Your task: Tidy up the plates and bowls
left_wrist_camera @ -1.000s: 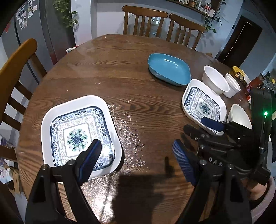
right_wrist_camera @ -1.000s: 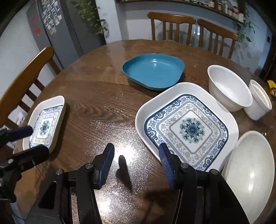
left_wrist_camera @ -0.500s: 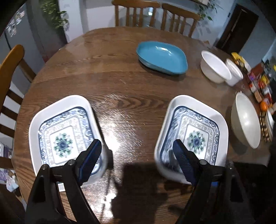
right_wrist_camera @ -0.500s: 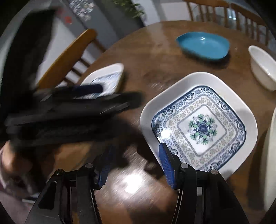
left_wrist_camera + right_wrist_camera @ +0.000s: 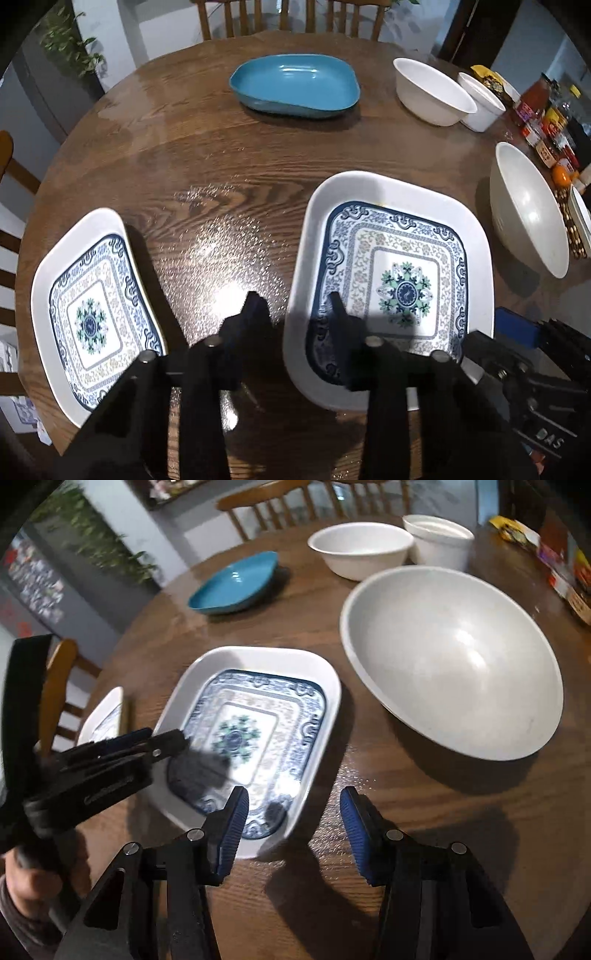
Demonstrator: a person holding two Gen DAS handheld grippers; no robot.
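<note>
We bring both grippers to the same patterned plate, one at each near edge, because it is wide and shallow and lifts more steadily from two sides. Our left gripper has just been closing; its jaws straddle the plate's left rim, though we cannot tell whether the pads press it yet. Our right gripper stands about half open and empty, its jaws astride the near right corner. The plate lies flat on the surface, between its twin plate and the large white bowl, likely bound for the twin.
</note>
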